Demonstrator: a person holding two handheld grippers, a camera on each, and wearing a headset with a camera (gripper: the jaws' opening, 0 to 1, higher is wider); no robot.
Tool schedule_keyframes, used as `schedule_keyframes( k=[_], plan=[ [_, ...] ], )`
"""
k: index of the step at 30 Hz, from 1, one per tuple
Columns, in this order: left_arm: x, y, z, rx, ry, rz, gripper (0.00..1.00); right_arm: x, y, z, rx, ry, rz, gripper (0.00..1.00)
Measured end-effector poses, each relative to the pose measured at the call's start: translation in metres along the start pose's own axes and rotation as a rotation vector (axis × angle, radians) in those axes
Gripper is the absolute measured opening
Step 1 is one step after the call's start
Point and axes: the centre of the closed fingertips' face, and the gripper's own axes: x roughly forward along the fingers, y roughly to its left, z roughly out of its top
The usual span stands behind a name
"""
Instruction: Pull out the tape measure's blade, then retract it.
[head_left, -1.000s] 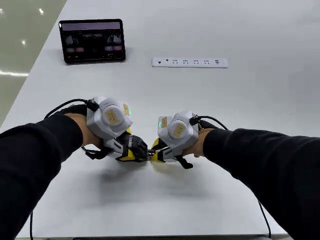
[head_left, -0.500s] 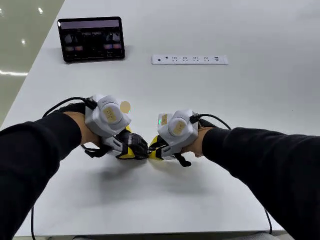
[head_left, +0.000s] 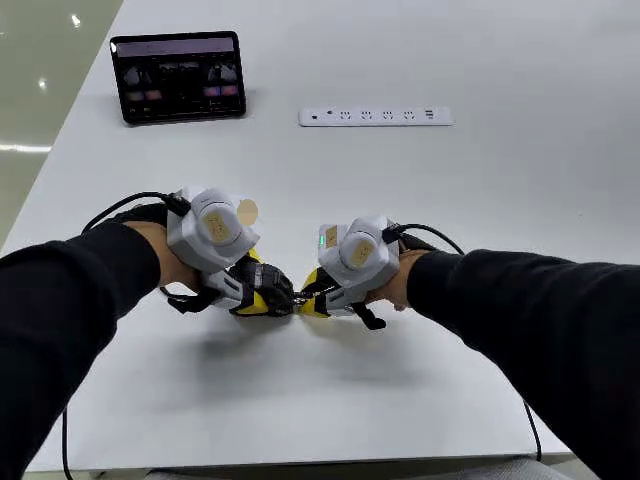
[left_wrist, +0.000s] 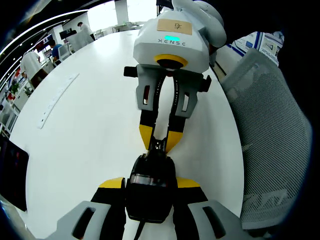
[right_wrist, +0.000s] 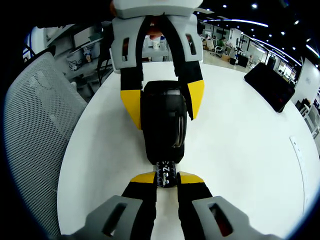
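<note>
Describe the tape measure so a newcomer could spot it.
Near the front edge of the white table, two grippers meet. The tape measure is the chunky black case clamped in the left gripper, its blade pinched by the right gripper. The tablet and power strip sit farther back, untouched.

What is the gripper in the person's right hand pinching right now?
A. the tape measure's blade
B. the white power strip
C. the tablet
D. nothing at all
A: in the right gripper view, the right gripper is shut on the numbered blade just outside the black tape measure, which the left gripper clamps.
</note>
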Motion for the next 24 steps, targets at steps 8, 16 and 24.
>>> schedule_keyframes(
  k=[8, 16, 24],
  plan=[
    [-0.001, 0.000, 0.000, -0.004, -0.002, 0.001, 0.32, -0.005, 0.000, -0.005, 0.014, 0.004, -0.002, 0.11],
    [-0.001, 0.000, 0.000, -0.011, -0.008, 0.004, 0.33, -0.010, 0.000, -0.011, 0.021, 0.014, -0.008, 0.11],
    [-0.001, 0.001, 0.000, -0.017, -0.015, 0.007, 0.33, -0.013, -0.002, -0.015, 0.018, 0.021, -0.008, 0.11]
  ],
)
